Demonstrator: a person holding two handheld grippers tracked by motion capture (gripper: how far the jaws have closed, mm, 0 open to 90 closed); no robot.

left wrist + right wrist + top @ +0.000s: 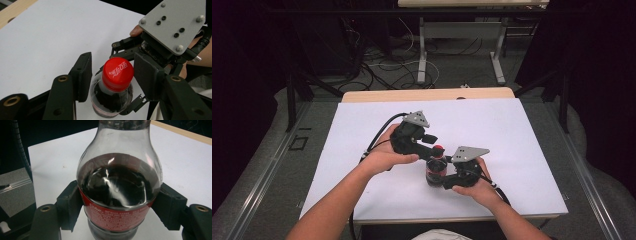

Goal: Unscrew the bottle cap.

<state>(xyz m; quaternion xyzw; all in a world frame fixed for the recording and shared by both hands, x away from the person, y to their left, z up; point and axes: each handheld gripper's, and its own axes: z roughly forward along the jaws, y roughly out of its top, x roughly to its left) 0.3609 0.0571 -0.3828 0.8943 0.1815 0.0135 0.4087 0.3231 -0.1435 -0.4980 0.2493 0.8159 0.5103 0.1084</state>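
1. Standing upright on the white table (362, 125), near its front edge: cola bottle (118, 192) with red cap (117, 73).
2. Right gripper (119, 206) clamps the bottle's labelled body.
3. Left gripper (112, 72) straddles the cap, jaws narrowly apart, pads clear of it.

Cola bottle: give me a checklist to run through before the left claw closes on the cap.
1. Right claw clamped on the cola bottle at its red label: ok.
2. Bottle upright on the white table: ok.
3. Red cap between the left claw pads: ok.
4. Left pads pressing the cap: not ok, there are gaps on both sides, so the claw is open.
5. Cap seated on the neck: ok as far as seen; whether it is screwed tight, cannot tell.
6. Cables clear of the bottle: ok in the high view.
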